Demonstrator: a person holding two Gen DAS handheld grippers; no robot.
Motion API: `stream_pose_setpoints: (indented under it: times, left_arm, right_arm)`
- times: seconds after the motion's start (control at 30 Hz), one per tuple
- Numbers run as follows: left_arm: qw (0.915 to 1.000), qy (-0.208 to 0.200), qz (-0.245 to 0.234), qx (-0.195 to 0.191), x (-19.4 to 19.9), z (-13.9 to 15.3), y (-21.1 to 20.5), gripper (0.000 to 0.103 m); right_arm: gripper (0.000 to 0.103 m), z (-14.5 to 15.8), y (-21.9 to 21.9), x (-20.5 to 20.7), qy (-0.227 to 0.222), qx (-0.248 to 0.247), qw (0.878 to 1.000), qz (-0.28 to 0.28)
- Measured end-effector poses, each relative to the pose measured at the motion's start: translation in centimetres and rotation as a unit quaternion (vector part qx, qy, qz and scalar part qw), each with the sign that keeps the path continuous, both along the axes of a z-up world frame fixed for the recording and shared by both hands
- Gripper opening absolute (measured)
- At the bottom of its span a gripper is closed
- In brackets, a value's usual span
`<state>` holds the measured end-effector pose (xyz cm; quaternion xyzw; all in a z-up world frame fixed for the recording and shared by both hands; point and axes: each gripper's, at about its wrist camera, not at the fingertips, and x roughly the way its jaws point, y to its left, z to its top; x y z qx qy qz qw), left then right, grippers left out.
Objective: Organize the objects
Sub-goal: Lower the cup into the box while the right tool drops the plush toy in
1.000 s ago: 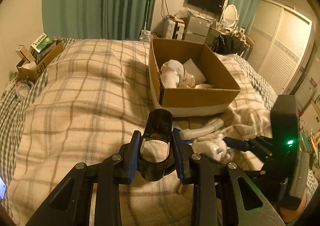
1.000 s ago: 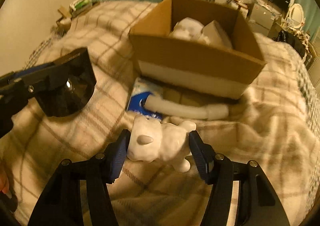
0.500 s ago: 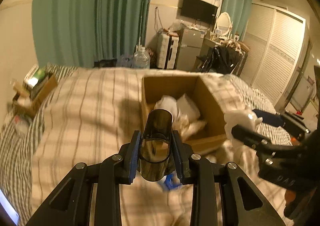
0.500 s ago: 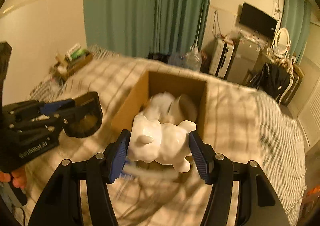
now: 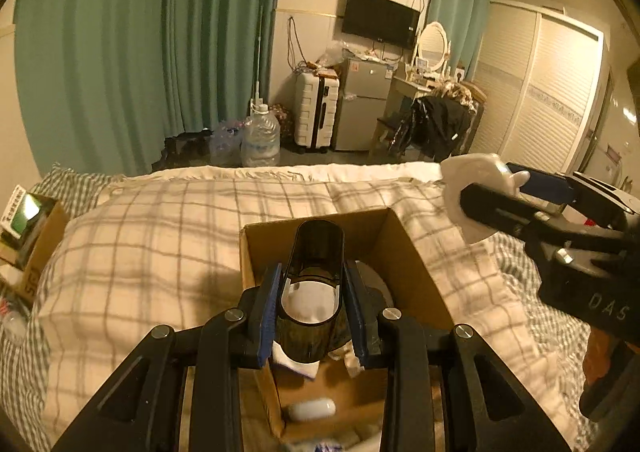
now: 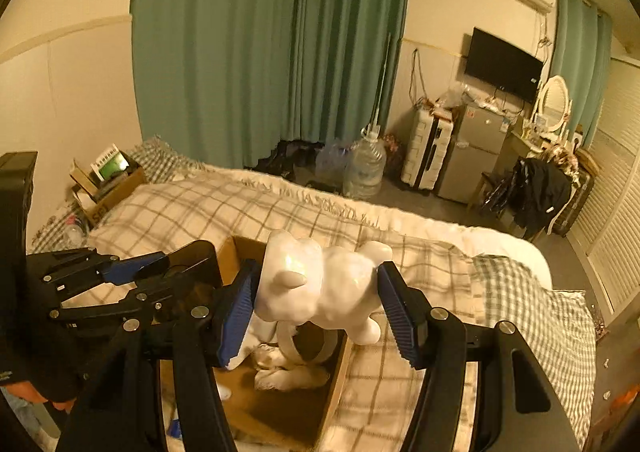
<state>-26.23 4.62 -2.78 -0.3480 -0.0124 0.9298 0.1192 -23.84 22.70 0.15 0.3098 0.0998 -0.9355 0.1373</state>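
Note:
My left gripper [image 5: 312, 292] is shut on a dark, see-through plastic cup [image 5: 316, 256] and hangs over the open cardboard box [image 5: 416, 264] on the bed. My right gripper [image 6: 316, 300] is shut on a white animal figurine [image 6: 320, 284], its blue pads pressing both ends. It also hangs above the box [image 6: 340, 368], to the right of the left gripper [image 6: 160, 268]. In the left wrist view the figurine [image 5: 476, 180] shows at the right, higher than the cup. Inside the box lie white items [image 6: 292, 376] and a white ring [image 6: 304, 348].
The box sits on a plaid blanket [image 5: 140, 232] that covers the bed. A small carton with packets [image 6: 108, 180] stands at the bed's left edge. Beyond the bed are a water jug [image 5: 260, 140], a suitcase [image 5: 316, 116] and a small fridge [image 5: 364, 100].
Both grippers have risen from the blanket in front of the box and moved forward over its opening, each still holding its object. The views now take in the room beyond the bed.

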Motion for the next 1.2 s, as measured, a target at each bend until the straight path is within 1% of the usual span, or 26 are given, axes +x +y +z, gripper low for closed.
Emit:
stream_pose_setpoints:
  times: [0.1, 0.2, 0.3, 0.4, 0.47, 0.53, 0.57, 0.6, 0.63, 0.67, 0.7, 0.77, 0.87, 0.93, 0.97, 1.0, 1.07, 1.13, 1.17, 1.2]
  left_arm:
    - [0.9998, -0.020, -0.004, -0.004, -1.8, -2.3, 0.4, 0.030]
    - [0.9990, -0.044, -0.002, -0.007, -3.1, -4.9, 0.5, 0.030]
    - [0.9981, -0.061, -0.001, -0.009, -3.9, -6.9, 0.5, 0.030]
    - [0.9980, -0.062, -0.005, -0.007, -4.2, -7.8, 0.7, 0.030]
    - [0.9983, -0.057, -0.007, -0.008, -4.1, -7.8, 0.9, 0.031]
    - [0.9983, -0.057, -0.010, -0.005, -3.9, -7.7, 0.9, 0.031]
    - [0.9983, -0.057, -0.011, -0.003, -3.8, -7.5, 0.9, 0.032]
    - [0.9983, -0.057, -0.012, 0.000, -3.8, -7.3, 0.8, 0.032]
    - [0.9983, -0.058, -0.012, 0.003, -3.7, -7.1, 0.7, 0.033]
    - [0.9983, -0.057, -0.010, 0.006, -3.3, -6.6, 0.5, 0.037]
    - [0.9983, -0.056, -0.011, 0.006, -3.2, -6.2, 0.5, 0.050]
    - [0.9991, -0.042, -0.005, 0.001, -2.2, -4.8, 0.2, 0.065]
    - [0.9997, -0.022, -0.001, -0.006, 0.1, -2.3, -0.6, 0.066]
    - [0.9999, -0.012, 0.002, -0.007, 1.4, -0.9, -1.1, 0.074]
    - [0.9999, -0.005, 0.007, -0.007, 2.3, 0.0, -1.5, 0.081]
    - [0.9999, 0.000, 0.011, -0.005, 3.0, 0.7, -1.9, 0.084]
    - [0.9998, 0.015, 0.017, 0.002, 5.0, 2.4, -2.8, 0.084]
    - [0.9995, 0.023, 0.021, 0.003, 6.3, 3.4, -3.5, 0.084]
    - [0.9993, 0.029, 0.025, 0.003, 7.2, 3.9, -3.9, 0.088]
    - [0.9990, 0.034, 0.028, 0.002, 7.9, 4.1, -4.3, 0.096]
  right_arm:
    - [0.060, -3.1, 0.0, -2.3, -0.026, 0.011, 1.000, -0.009]
    - [0.060, -6.3, 0.1, -4.0, -0.055, -0.001, 0.998, -0.009]
    - [0.060, -8.6, 0.2, -4.8, -0.070, -0.001, 0.998, -0.007]
    - [0.060, -9.7, 0.1, -5.3, -0.074, -0.005, 0.997, -0.001]
    - [0.060, -9.9, -0.1, -5.3, -0.071, -0.006, 0.997, 0.004]
    - [0.060, -9.9, -0.5, -5.3, -0.077, -0.017, 0.997, 0.015]
    - [0.061, -9.7, -0.6, -5.2, -0.075, -0.023, 0.997, 0.017]
    - [0.068, -9.2, -0.6, -4.9, -0.068, -0.024, 0.997, 0.015]
    - [0.071, -8.8, -0.6, -4.7, -0.062, -0.023, 0.998, 0.011]
    - [0.073, -8.0, -0.5, -4.2, -0.053, -0.022, 0.998, 0.004]
    - [0.073, -7.4, -0.5, -3.9, -0.049, -0.023, 0.999, 0.002]
    - [0.073, -5.8, -0.1, -3.0, -0.040, -0.028, 0.999, -0.002]
    - [0.073, -3.1, 0.4, -1.0, -0.021, -0.024, 0.999, -0.011]
    - [0.074, -1.0, 0.7, 0.9, -0.008, -0.019, 1.000, -0.018]
    - [0.075, -0.2, 0.8, 1.6, -0.003, -0.018, 1.000, -0.019]
    - [0.077, 0.7, 0.9, 2.7, 0.003, -0.015, 1.000, -0.023]
    - [0.079, 2.5, 1.1, 4.9, 0.018, -0.010, 0.999, -0.029]
    - [0.080, 3.5, 1.1, 6.8, 0.026, -0.008, 0.999, -0.032]
    - [0.082, 4.0, 1.1, 7.9, 0.028, -0.005, 0.999, -0.033]
    - [0.084, 4.2, 1.1, 8.8, 0.030, -0.002, 0.999, -0.034]
